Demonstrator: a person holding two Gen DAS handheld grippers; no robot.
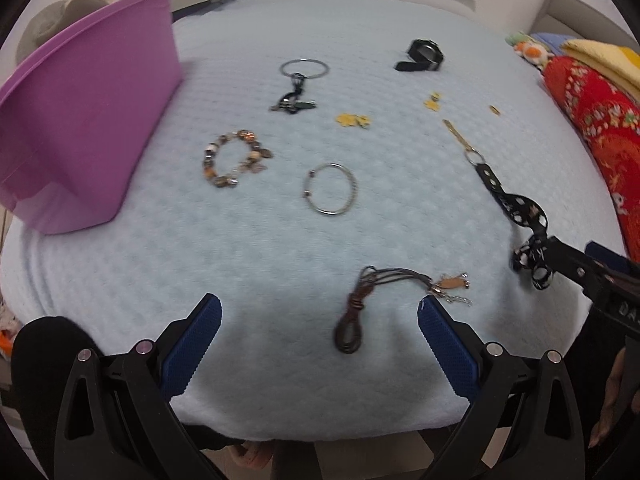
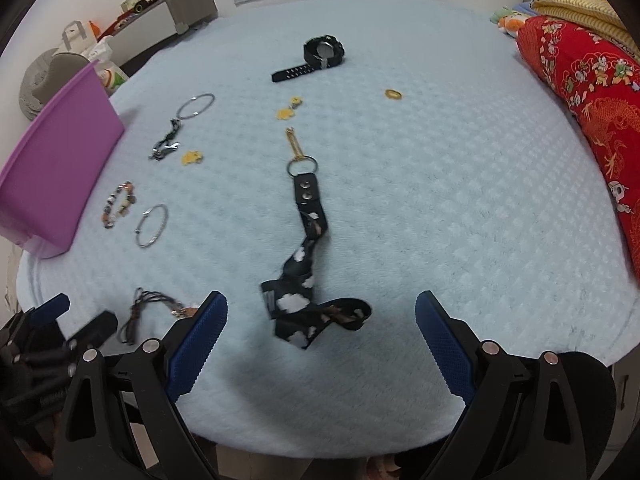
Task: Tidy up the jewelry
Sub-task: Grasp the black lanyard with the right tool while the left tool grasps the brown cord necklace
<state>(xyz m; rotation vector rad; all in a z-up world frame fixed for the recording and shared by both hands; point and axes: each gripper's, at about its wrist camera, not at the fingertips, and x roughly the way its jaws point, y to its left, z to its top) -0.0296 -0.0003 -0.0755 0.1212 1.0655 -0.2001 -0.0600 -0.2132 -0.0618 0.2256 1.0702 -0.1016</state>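
Jewelry lies spread on a pale blue blanket (image 1: 260, 248). My left gripper (image 1: 320, 316) is open above the near edge, with a brown cord necklace (image 1: 360, 304) between its fingers. My right gripper (image 2: 321, 312) is open over the looped end of a black patterned strap keychain (image 2: 308, 264). In the left wrist view I also see a beaded bracelet (image 1: 236, 158), a silver bangle (image 1: 330, 189), a ring with dark charms (image 1: 300, 84), a black watch (image 1: 424, 55) and yellow flower pieces (image 1: 352, 120). A purple bin (image 1: 84, 112) stands at the left.
A red patterned cushion (image 2: 592, 92) and a yellow blanket (image 2: 580, 10) lie along the right side. A small gold ring (image 2: 394, 94) lies far right of the watch (image 2: 322, 54). Shelving and bags stand beyond the bed at the far left (image 2: 160, 12).
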